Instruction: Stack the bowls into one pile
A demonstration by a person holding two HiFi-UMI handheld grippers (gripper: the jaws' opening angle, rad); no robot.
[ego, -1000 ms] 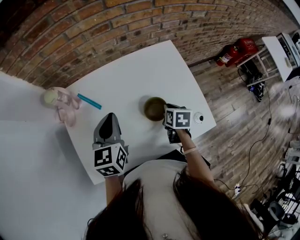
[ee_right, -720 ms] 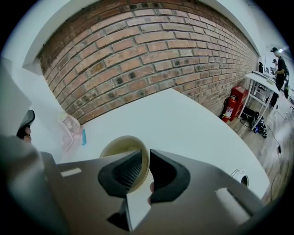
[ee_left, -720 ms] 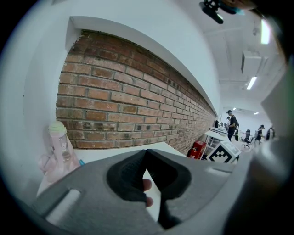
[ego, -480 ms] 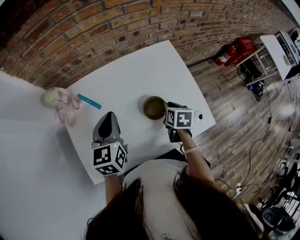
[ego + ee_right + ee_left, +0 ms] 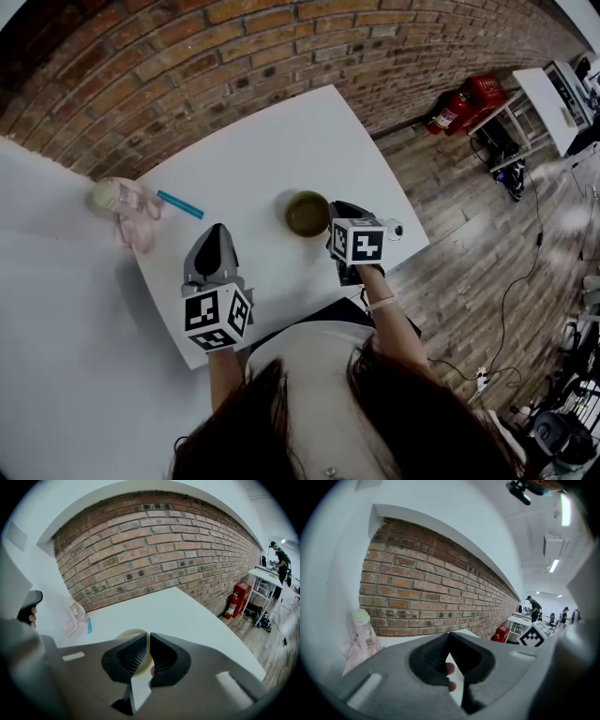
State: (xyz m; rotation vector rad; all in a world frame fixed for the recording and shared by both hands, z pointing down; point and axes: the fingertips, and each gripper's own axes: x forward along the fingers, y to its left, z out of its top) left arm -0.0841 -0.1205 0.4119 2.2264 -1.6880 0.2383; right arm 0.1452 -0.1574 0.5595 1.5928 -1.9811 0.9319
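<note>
In the head view the bowl (image 5: 307, 214) sits at frame centre on the table (image 5: 253, 159), just left of the right gripper (image 5: 343, 212), with the left gripper (image 5: 217, 236) lower left. The left gripper view shows its claw pressed together, empty. In the right gripper view the claw has just been closing to a hairline slit on nothing, above the bowl, which looks light, stiff and slick, so a rim pinch seems best.

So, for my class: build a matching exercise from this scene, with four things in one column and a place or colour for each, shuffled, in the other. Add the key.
Things
1. bowl
2. thin stick
3. fire extinguisher
4. bottle

Places and colours
A. red, on the wooden floor beside the brick wall
B. turquoise, lying flat on the white table
C. pink with a pale cap, at the far left
D. round, open side up, on the table's right half

Pairs: 1-D, 2-B, 3-A, 4-C
</note>
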